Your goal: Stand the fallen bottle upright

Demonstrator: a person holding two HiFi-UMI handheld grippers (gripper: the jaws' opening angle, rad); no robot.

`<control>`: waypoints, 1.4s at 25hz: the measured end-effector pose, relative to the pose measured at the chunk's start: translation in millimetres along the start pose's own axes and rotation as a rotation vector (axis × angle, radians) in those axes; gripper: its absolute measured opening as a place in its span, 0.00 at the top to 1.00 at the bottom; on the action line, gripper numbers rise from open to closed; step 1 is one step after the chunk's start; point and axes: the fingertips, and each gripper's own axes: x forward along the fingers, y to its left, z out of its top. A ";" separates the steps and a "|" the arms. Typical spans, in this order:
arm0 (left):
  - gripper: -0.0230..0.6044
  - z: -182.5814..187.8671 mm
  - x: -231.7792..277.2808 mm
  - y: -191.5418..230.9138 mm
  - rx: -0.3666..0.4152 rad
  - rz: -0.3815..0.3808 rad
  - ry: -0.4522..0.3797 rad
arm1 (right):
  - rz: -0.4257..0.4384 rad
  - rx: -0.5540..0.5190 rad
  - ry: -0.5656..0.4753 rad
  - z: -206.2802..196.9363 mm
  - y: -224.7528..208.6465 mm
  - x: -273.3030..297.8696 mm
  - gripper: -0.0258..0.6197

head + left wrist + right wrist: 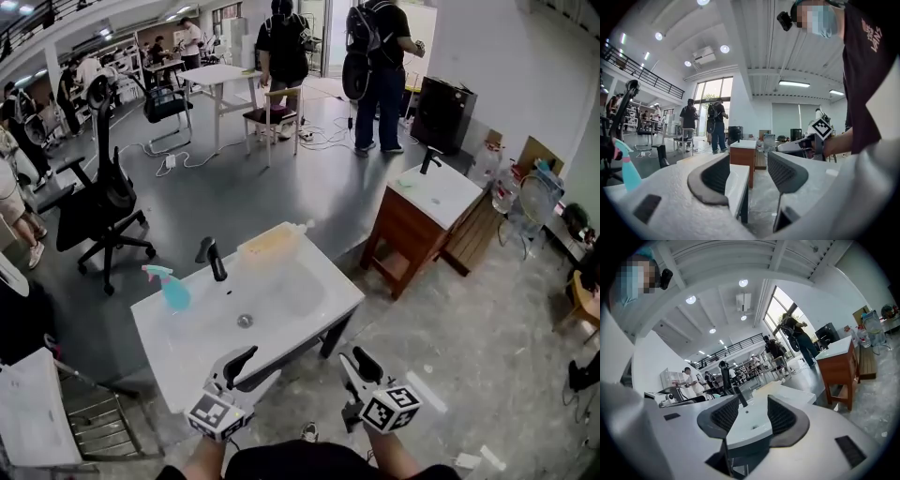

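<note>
A pale yellow bottle (pixel 272 246) with a white cap lies on its side on the far rim of the white sink (pixel 309 305). A teal spray bottle (pixel 172 290) stands upright at the sink's left, beside the black faucet (pixel 213 259). My left gripper (pixel 251 366) and right gripper (pixel 359 364) hang just off the sink's near edge, both open with nothing between the jaws. In the left gripper view the left gripper (pixel 747 176) frames the sink's corner, with the spray bottle (pixel 623 169) at far left. In the right gripper view the right gripper (pixel 752 416) points across the basin toward the faucet (pixel 739 397).
A wooden vanity with a white basin (pixel 422 220) stands to the right of the sink. A black office chair (pixel 101 202) is at the left and a metal rack (pixel 94 424) at the lower left. Several people stand by tables at the back.
</note>
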 end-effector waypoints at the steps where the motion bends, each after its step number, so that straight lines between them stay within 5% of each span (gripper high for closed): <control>1: 0.57 -1.3 8.8 1.5 -0.003 0.012 0.000 | 0.014 0.001 0.006 3.4 -6.9 5.3 0.69; 11: 0.57 -16.6 55.0 26.0 -0.041 0.069 0.039 | 0.067 0.032 0.043 20.4 -56.3 52.5 0.69; 35: 0.57 -7.9 131.3 177.3 -0.062 0.065 0.053 | -0.008 0.079 0.064 48.1 -95.4 212.1 0.70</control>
